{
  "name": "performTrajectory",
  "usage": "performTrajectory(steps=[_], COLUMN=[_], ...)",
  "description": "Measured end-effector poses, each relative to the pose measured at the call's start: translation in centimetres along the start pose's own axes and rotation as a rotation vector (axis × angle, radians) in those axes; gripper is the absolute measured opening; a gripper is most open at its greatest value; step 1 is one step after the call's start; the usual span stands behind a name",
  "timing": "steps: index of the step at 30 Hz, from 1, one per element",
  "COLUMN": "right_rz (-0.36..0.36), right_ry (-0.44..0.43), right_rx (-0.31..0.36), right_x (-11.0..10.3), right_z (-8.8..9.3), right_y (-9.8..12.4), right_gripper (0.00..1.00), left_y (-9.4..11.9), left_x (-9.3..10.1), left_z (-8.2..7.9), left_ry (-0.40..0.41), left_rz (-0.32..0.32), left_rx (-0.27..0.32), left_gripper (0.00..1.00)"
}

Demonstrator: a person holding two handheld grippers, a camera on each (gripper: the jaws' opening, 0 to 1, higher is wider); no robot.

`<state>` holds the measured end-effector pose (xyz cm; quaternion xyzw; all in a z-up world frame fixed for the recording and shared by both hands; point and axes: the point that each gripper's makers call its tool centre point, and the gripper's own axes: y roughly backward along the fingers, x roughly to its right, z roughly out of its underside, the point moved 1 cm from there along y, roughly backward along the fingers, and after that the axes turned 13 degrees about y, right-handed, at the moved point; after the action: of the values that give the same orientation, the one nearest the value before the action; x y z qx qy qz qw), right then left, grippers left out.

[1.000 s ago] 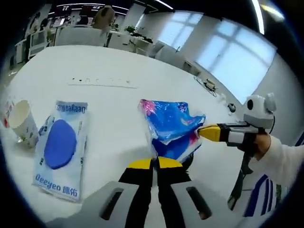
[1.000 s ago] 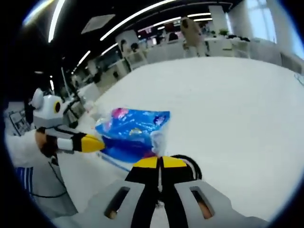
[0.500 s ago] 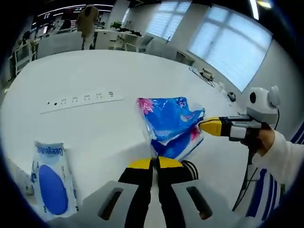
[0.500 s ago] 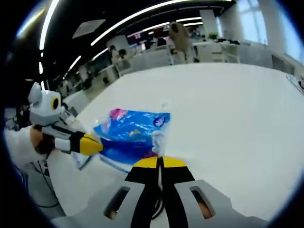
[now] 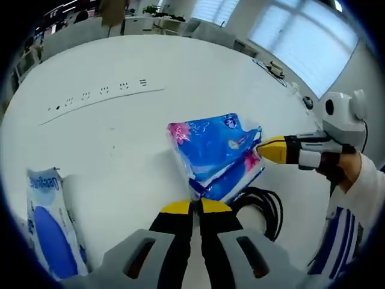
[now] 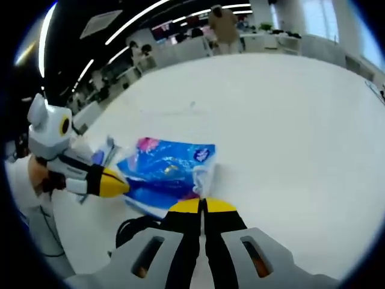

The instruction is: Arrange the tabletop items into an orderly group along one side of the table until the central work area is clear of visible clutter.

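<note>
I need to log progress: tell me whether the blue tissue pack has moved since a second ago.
Yes. In the left gripper view the blue tissue pack, held by both grippers, has come down toward the table, closer to the black cable.

Open-plan office. Large white worktop (image 5: 120,138) with a built-in socket strip (image 5: 99,96); rows of desks and chairs (image 6: 180,54) behind, long ceiling strip lights (image 6: 132,27), wide windows (image 5: 307,36), a person (image 6: 224,27) standing among desks.
</note>
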<state>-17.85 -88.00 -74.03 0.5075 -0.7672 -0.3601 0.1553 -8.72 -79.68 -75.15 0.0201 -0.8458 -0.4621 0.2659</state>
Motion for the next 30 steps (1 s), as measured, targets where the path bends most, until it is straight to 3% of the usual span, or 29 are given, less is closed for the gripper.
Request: performTrajectory(steps=[4, 6, 9, 14, 17, 22, 27, 30], right_rz=[-0.007, -0.004, -0.004, -0.011, -0.012, -0.013, 0.005, -0.002], right_ry=[0.005, 0.053, 0.075, 0.044, 0.035, -0.021, -0.022, 0.022], right_rx=[-0.007, -0.036, -0.037, -0.037, -0.012, 0.027, -0.001, -0.002], right_x=[0.1, 0.3, 0.5, 0.6, 0.5, 0.5, 0.2, -0.3], right_z=[0.4, 1.2, 1.9, 2.6, 2.3, 2.3, 2.1, 1.9], right_y=[-0.5, -0.7, -0.8, -1.1, -1.1, -0.9, -1.0, -1.1], right_gripper=[0.0, 0.0, 0.0, 0.0, 0.0, 0.0, 0.0, 0.02], left_y=[-0.7, -0.7, -0.8, -1.1, -1.1, -1.1, -1.1, -1.1], left_x=[-0.3, -0.2, -0.2, -0.6, -0.7, -0.8, -0.7, -0.9], left_z=[0.3, 0.2, 0.2, 0.3, 0.4, 0.4, 0.5, 0.4], left_ry=[-0.018, -0.02, -0.077, 0.031, -0.02, 0.023, -0.027, 0.009], left_rz=[-0.022, -0.025, -0.041, -0.047, -0.046, -0.046, -0.065, -0.063], left_rx=[-0.011, -0.009, -0.011, -0.007, -0.015, 0.002, 0.017, 0.025], left_gripper=[0.01, 0.01, 0.02, 0.01, 0.01, 0.0, 0.0, 0.0])
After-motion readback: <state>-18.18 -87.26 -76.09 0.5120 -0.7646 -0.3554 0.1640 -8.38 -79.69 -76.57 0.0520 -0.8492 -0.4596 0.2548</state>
